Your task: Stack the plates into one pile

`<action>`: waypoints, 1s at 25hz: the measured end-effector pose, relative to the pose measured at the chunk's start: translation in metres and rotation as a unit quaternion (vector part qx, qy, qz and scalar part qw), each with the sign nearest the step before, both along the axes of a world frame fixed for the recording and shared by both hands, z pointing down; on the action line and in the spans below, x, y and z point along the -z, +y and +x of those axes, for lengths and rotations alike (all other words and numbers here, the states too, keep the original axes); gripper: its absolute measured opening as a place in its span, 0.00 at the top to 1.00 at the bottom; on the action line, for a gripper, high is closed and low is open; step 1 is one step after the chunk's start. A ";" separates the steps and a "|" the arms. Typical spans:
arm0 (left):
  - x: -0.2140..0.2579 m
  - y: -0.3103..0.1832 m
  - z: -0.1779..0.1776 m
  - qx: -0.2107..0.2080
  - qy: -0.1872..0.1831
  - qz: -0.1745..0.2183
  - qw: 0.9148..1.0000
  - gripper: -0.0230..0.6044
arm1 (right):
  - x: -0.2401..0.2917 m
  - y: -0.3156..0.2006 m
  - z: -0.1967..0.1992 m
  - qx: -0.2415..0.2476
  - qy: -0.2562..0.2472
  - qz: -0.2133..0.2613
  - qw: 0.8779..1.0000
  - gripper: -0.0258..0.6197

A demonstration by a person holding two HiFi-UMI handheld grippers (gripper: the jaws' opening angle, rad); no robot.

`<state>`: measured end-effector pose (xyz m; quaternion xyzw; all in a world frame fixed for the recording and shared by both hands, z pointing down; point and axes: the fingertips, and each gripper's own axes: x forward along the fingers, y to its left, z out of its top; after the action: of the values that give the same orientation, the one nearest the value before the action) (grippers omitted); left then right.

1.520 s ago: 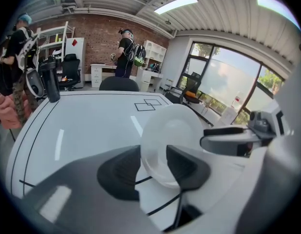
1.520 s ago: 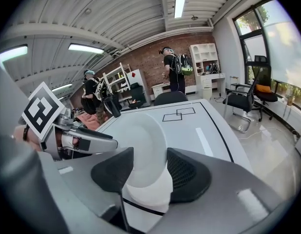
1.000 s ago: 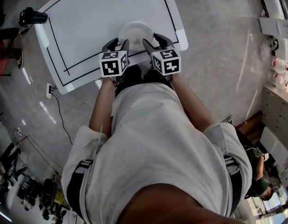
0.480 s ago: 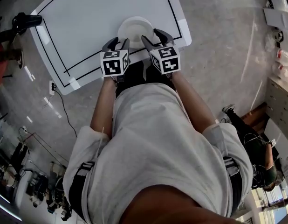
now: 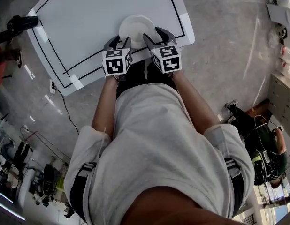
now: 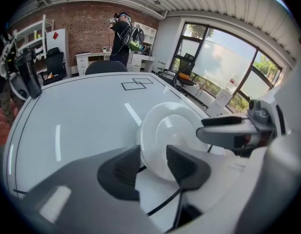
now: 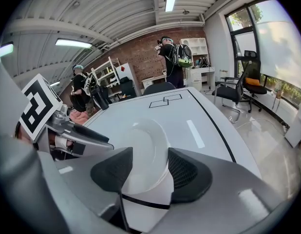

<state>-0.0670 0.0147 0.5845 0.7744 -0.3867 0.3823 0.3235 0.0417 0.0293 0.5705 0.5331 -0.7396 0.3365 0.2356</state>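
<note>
A white plate [image 5: 135,26] lies on the white table [image 5: 88,22] close to its near edge; I cannot tell whether more than one plate is in it. My left gripper [image 5: 118,43] hovers at the plate's near-left rim, jaws apart and empty. In the left gripper view the plate [image 6: 175,128] shows just past the left gripper [image 6: 153,162]. My right gripper [image 5: 156,35] hangs at the near-right rim, open with nothing held. The right gripper view has the plate [image 7: 141,143] beyond the right gripper [image 7: 150,172].
Black lines mark a rectangle on the table. A black object [image 5: 20,22] stands at the table's left corner. A person with a backpack [image 6: 123,33] stands past the far side, with chairs and desks behind.
Both grippers have sunk a little toward the table at the plate's near rim. The plate has not moved.
</note>
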 end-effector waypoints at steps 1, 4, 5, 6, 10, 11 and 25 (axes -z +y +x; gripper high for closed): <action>-0.002 0.000 0.000 0.000 -0.001 -0.001 1.000 0.70 | -0.002 0.000 0.000 -0.001 0.000 -0.001 1.000 0.60; -0.006 -0.001 -0.001 0.000 -0.003 -0.002 1.000 0.70 | -0.005 -0.002 -0.001 0.000 0.003 -0.003 1.000 0.60; -0.006 -0.002 -0.001 0.000 -0.004 -0.003 1.000 0.70 | -0.005 -0.003 -0.001 0.001 0.004 -0.003 1.000 0.60; -0.007 -0.002 -0.001 -0.001 -0.004 -0.003 1.000 0.70 | -0.006 -0.004 -0.001 0.002 0.006 -0.002 1.000 0.60; -0.009 -0.001 -0.001 -0.003 -0.004 -0.002 1.000 0.70 | -0.010 -0.003 -0.002 0.005 0.009 -0.007 1.000 0.60; -0.010 -0.001 -0.001 -0.004 -0.004 -0.002 1.000 0.70 | -0.011 -0.004 -0.002 0.005 0.009 -0.008 1.000 0.60; -0.023 -0.007 -0.003 -0.018 -0.005 -0.009 1.000 0.70 | -0.027 -0.007 -0.007 0.004 0.019 -0.021 1.000 0.58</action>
<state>-0.0702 0.0077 0.6071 0.7767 -0.3707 0.3952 0.3212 0.0348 0.0225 0.5970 0.5316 -0.7296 0.3412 0.2619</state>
